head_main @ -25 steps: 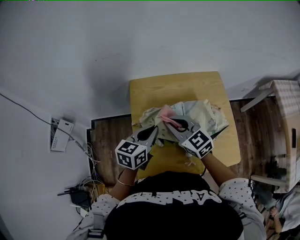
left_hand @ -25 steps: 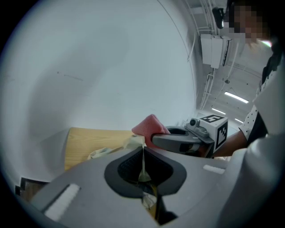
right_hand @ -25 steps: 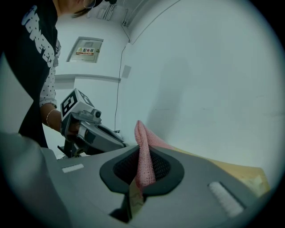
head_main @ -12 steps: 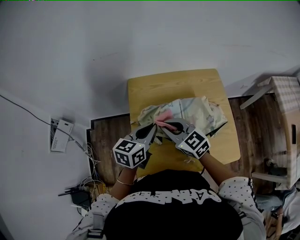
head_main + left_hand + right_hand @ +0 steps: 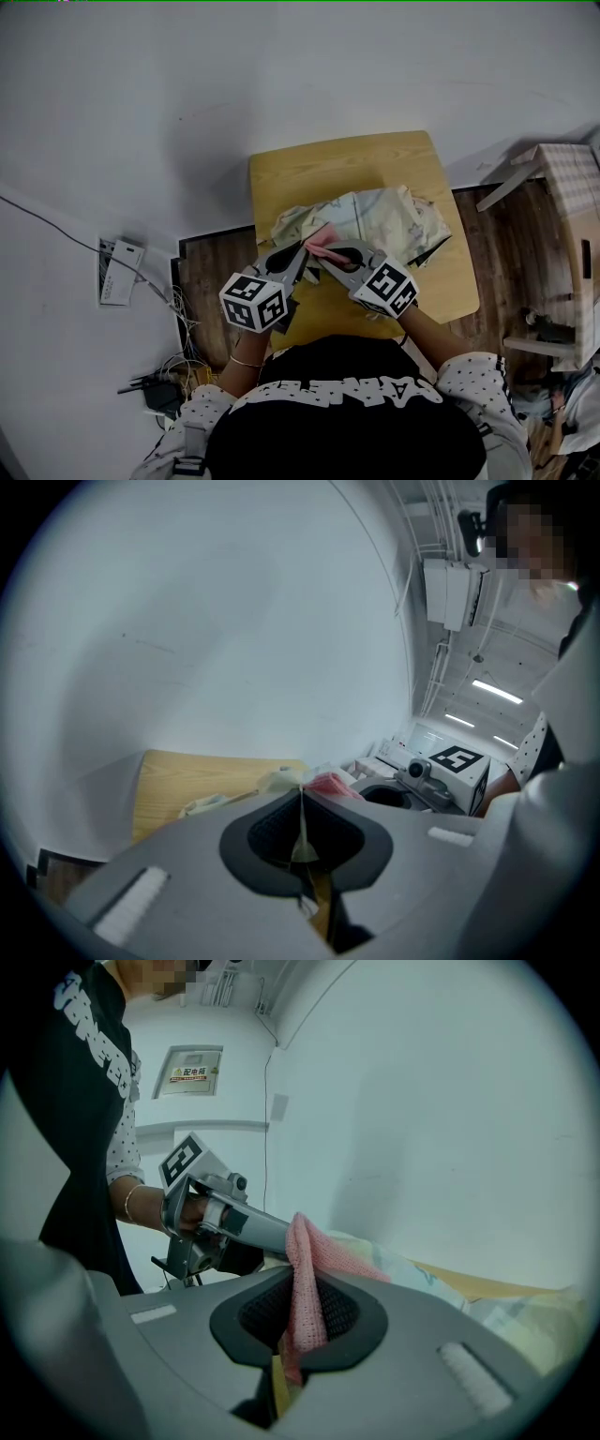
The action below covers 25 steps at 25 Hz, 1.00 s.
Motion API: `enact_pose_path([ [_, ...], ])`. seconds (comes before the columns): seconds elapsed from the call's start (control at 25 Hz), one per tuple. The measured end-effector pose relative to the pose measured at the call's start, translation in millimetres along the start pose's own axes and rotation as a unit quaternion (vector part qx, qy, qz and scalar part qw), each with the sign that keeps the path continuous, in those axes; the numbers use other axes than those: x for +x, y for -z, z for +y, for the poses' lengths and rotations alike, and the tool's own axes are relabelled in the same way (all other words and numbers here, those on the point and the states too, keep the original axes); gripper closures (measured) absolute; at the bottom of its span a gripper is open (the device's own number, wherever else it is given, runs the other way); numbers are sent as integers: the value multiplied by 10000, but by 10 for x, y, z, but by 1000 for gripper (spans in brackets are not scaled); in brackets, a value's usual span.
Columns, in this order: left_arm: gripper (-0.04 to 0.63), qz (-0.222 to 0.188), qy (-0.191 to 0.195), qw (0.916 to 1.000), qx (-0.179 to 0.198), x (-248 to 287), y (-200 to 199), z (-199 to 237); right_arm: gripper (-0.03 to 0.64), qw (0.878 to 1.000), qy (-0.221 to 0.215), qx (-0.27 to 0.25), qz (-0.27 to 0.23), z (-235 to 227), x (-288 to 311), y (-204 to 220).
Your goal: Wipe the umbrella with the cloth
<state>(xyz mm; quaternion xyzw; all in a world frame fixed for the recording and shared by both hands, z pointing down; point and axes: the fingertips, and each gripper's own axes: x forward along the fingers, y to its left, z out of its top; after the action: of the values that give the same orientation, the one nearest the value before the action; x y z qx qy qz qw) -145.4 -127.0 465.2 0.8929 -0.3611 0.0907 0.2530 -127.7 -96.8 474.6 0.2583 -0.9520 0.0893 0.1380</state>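
**Head view: two grippers working together at the near edge of a small table**

A person is standing over a yellow wooden table (image 5: 328,169) that is sitting against a pale wall. The umbrella (image 5: 375,220) is lying collapsed across the near half of the tabletop, looking like a crumpled heap of pale printed fabric. No handle or ribs are showing clearly from above.

The left gripper (image 5: 302,251) is reaching in from the near left. In the left gripper view its jaws are pressing together on a thin pale sheet, which is an edge of the umbrella's fabric. The right gripper (image 5: 319,255) is coming in just beside it, with the two tips nearly meeting. In the right gripper view its jaws are clamping a fold of the pink knitted cloth (image 5: 323,240), which is sticking up past the tips and draping toward the umbrella.

Judging from how it is lying, the umbrella's fabric is thin, light and limp. It is likely to bunch and slide under a wipe rather than resist it. Pinning a hem or fold with one gripper, as the left one is doing, looks like the sensible hold, with the fabric drawn taut and the cloth rubbing close to that anchor. The cloth seems soft and thick enough to grip firmly by a bunched fold. Any thin ribs hidden inside the heap could snag or bend, so pulling gently seems wise.
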Motion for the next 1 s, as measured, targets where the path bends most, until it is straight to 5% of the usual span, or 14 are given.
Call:
enact_pose_path([
  [0.68,591,-64,-58,10000,36,4,-42,-22,583,9987,-479,113,138,272,-154,121],
  [1.0,591,-75,-124,9999,43,7,-54,-36,583,9995,-200,92,-231,30,-384,-41],
])
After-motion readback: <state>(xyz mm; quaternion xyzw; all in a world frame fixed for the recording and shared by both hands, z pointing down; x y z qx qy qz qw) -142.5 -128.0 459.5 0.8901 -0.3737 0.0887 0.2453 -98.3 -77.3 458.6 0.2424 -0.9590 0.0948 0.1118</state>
